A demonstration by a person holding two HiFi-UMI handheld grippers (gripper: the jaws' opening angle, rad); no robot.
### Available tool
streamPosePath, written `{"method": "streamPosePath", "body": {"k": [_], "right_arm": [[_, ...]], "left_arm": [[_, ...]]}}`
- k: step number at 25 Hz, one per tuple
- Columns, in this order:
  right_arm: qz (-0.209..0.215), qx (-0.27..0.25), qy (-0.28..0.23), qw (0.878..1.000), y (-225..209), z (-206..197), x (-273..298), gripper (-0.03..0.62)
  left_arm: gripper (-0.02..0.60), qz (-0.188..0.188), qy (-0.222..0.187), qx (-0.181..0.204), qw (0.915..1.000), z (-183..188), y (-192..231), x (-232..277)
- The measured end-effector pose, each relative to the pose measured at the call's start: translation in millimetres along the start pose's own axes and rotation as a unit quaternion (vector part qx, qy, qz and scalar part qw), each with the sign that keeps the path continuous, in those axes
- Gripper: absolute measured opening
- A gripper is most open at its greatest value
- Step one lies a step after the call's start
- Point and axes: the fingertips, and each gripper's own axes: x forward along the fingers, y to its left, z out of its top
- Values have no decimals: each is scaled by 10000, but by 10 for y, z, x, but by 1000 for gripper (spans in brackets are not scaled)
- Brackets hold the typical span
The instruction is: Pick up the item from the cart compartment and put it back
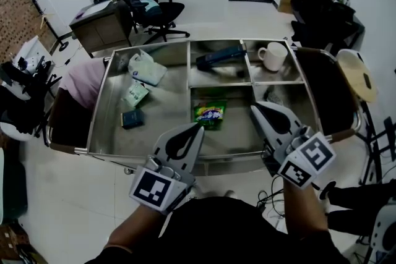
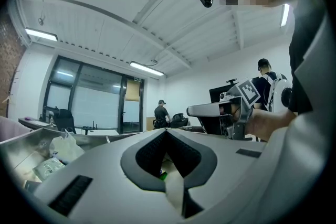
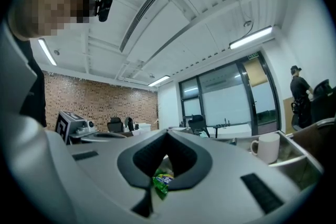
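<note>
Your green snack packet (image 1: 209, 113) lies flat in the middle front compartment of the cart (image 1: 102, 117), probably light, crinkly and slippery, so pinch an edge seam; left gripper (image 1: 198, 128) and right gripper (image 1: 254, 107) are both clenched, empty.

Left gripper (image 2: 167, 130): grey jaws fill lower frame, tips pressed together, dark ribbed pads bowing apart behind tips. Sliver of green packet (image 2: 163, 176) shows through gap under pads. Steel cart (image 2: 21, 145) at lower left. White plastic bag (image 2: 65, 148) lies inside near its wall, pale green pouch (image 2: 46, 168) just beside bag. Right gripper (image 2: 195, 109) at right, level, pointing left, marker cube (image 2: 251, 93) on top, hand (image 2: 265, 122) behind it. Person (image 2: 160, 111) stands far back beside glass wall (image 2: 89, 105). Second person (image 2: 266, 77) beyond cube.
</note>
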Motion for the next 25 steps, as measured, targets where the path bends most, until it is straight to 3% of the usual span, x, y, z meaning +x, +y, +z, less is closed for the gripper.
{"method": "streamPosePath", "body": {"k": [14,25], "right_arm": [[-205,190,-173,9995,-29,-61,-211,12],[-352,269,149,9989,-84,-386,-264,12]], "left_arm": [[0,-4,0,17,10000,-17,-7,-1],[0,-7,21,-19,10000,-33,-19,13]]}}
